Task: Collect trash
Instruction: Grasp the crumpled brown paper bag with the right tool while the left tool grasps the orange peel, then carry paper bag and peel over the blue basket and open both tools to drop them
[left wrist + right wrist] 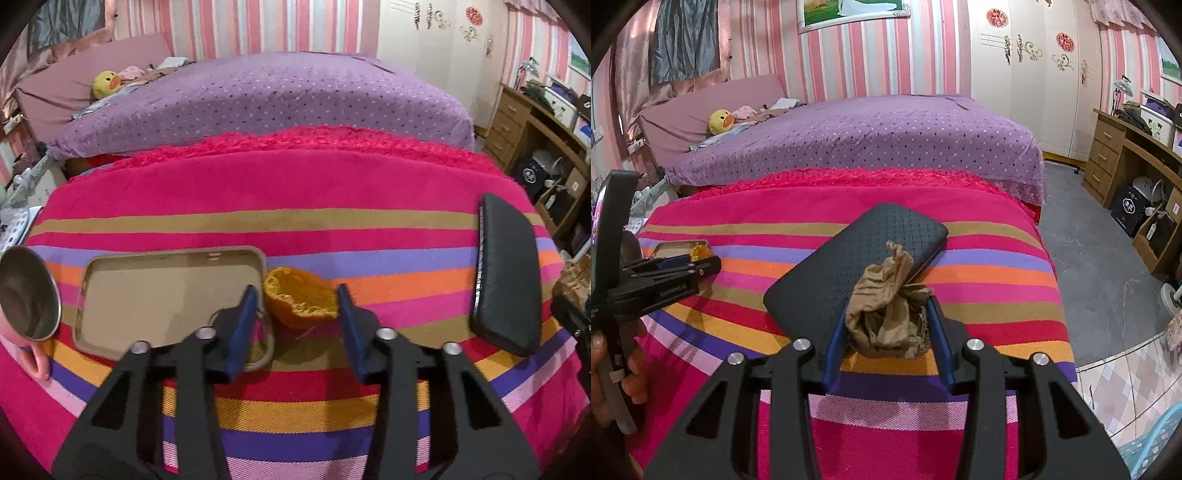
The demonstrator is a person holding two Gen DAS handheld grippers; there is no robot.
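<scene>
- on the striped cloth (295,236), the orange peel (301,299) lies just beside the right-hand rim of the tan tray (173,258), touching or nearly touching it.
- the left gripper (297,295) has its blue fingers (243,325) on either side of the peel; the right finger's tip meets the peel's edge, the left finger stands over the tray's corner, and whether the pads press on the peel cannot be told.
- a steel-lined pink mug (27,291) sits on the far side of the tray from the peel.
- a black case (506,273) lies well apart from the tray, past the peel to the right.
- the right gripper (888,325) is clamped partway closed on a crumpled brown paper (890,314), which fills the gap between its fingers and stands in front of the black case.
- in the right wrist view the left gripper (698,264) reaches to the tray's corner (679,245), with the peel (700,253) at its tip, and a person's hand (613,373) grips its handle.
</scene>
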